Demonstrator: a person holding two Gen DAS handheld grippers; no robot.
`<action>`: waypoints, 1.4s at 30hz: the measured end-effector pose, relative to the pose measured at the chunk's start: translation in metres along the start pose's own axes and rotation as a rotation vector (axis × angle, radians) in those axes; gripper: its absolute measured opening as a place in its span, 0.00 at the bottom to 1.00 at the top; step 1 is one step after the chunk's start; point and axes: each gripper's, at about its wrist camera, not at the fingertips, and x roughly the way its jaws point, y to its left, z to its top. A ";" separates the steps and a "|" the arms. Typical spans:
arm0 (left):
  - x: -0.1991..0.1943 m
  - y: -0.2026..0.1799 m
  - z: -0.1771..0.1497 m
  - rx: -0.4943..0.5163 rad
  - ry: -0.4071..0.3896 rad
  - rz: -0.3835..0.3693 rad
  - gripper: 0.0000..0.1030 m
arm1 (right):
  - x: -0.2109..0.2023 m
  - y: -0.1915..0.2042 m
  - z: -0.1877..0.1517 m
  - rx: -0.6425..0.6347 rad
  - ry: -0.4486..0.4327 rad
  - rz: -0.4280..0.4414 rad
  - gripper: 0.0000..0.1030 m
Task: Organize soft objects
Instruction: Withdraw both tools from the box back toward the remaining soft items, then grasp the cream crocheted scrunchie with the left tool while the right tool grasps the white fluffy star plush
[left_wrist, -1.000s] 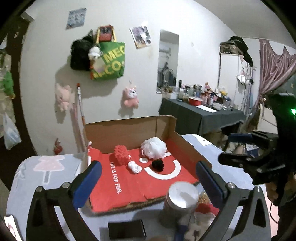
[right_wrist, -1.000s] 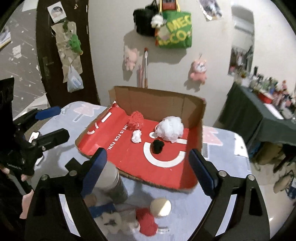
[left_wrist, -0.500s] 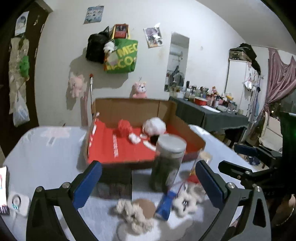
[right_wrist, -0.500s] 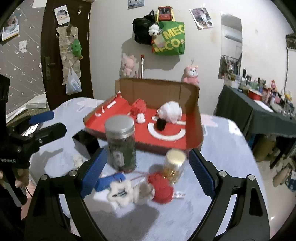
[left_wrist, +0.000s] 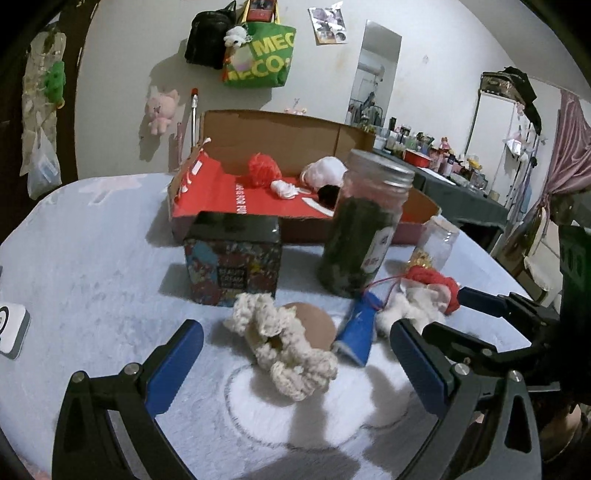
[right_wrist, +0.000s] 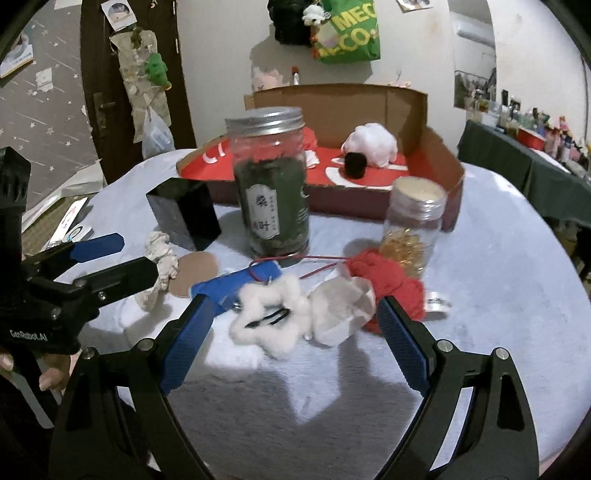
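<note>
On the pale blue counter (left_wrist: 92, 266), the left gripper (left_wrist: 295, 362), jaws wide and empty, is hovering near the cream crocheted scrunchie (left_wrist: 284, 347), and the right gripper (right_wrist: 291, 332), equally wide, is framing the white fluffy flower clip (right_wrist: 269, 317); approach looks underway, so next comes closing, then carrying to the far red-lined cardboard box (right_wrist: 436, 166).
</note>
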 end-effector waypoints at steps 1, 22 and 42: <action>0.001 0.001 0.000 -0.001 0.003 0.006 1.00 | 0.002 0.000 -0.001 0.001 0.002 0.002 0.88; 0.010 0.015 -0.007 0.012 0.066 0.038 0.93 | 0.018 0.007 -0.006 0.053 0.058 0.152 0.82; 0.026 0.019 -0.007 0.018 0.109 0.009 0.84 | 0.037 -0.007 0.000 0.065 0.088 0.114 0.79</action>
